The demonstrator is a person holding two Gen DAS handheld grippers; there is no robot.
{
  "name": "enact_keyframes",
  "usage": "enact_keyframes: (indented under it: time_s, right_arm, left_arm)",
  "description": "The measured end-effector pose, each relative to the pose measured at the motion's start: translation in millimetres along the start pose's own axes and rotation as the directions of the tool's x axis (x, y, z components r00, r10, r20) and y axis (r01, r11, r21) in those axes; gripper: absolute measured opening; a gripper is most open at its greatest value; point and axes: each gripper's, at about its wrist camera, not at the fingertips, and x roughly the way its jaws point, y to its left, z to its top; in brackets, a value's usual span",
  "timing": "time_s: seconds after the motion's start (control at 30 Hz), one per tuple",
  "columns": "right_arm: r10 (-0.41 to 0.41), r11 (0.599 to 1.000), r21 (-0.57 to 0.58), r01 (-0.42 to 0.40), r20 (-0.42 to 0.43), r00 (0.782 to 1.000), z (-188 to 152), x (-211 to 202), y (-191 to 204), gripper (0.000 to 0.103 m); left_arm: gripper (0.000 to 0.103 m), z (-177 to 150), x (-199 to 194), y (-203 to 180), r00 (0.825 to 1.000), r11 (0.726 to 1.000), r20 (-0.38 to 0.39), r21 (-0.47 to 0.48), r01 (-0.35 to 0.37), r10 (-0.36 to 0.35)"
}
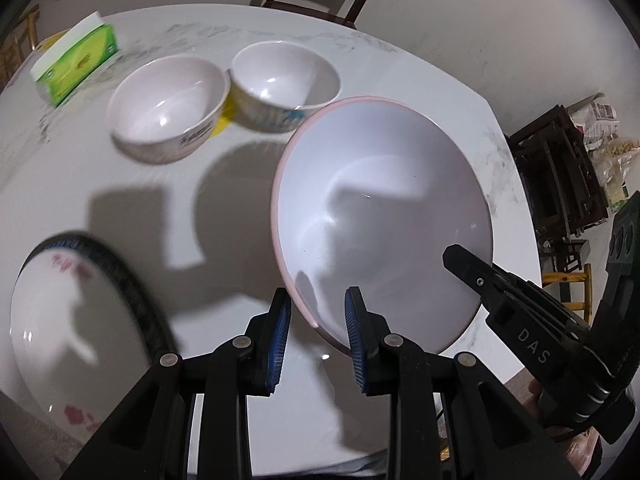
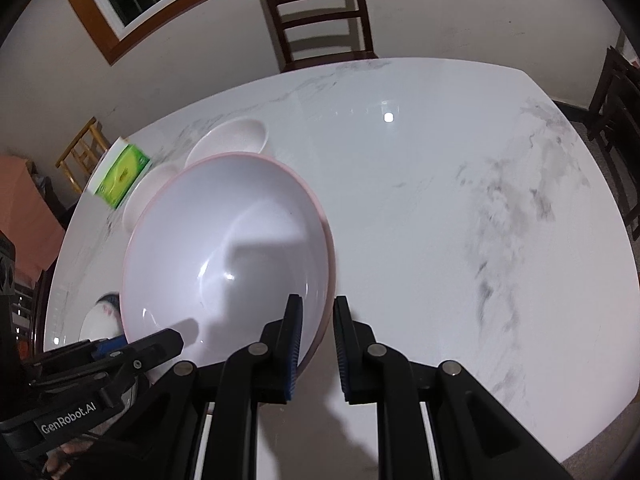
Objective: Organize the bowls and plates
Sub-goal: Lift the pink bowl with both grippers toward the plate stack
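A large white bowl with a pink rim [image 1: 380, 220] hangs tilted above the marble table, held at its rim from two sides; it also shows in the right wrist view [image 2: 224, 256]. My left gripper [image 1: 318, 336] straddles its near rim, one pad inside, one outside. My right gripper [image 2: 316, 348] straddles the rim on the other side and shows in the left wrist view [image 1: 480, 276]. Two small white bowls [image 1: 168, 108] [image 1: 284, 84] stand side by side at the back. A plate with a dark rim and red marks [image 1: 76, 320] lies at the front left.
A green tissue box [image 1: 76, 66] lies at the table's far left edge. A dark wooden chair [image 2: 320, 16] stands behind the white marble table [image 2: 460, 200]. More dark chairs [image 1: 560, 168] stand at the right.
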Motion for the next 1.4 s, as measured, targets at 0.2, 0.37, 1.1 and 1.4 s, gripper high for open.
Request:
enact_keyframes:
  time_s: [0.2,0.37,1.1,1.4]
  right_arm:
    - [0.021,1.000,-0.005,-0.021,-0.029,0.999,-29,-4,15,0.016]
    - [0.029,1.000,-0.001,-0.029,-0.052,0.998,-46,-2,20,0.016]
    - [0.026,1.000,0.001,-0.026,-0.100,0.995,-82,4,18,0.017]
    - [0.030,1.000,0.008,-0.029,-0.103,0.994,-85,2,17,0.020]
  left_arm:
    - [0.024,-27,-12,14,1.000,1.000,-0.011,0.010,-0.016,0.017]
    - [0.024,-47,-15,25,0.999,1.000,-0.018,0.008,-0.026,0.027]
    - [0.024,-82,3,33,0.996,0.999,-0.080,0.017,-0.032,0.033]
    - [0.024,-83,2,33,0.997,0.999,-0.063,0.030,-0.032,0.034]
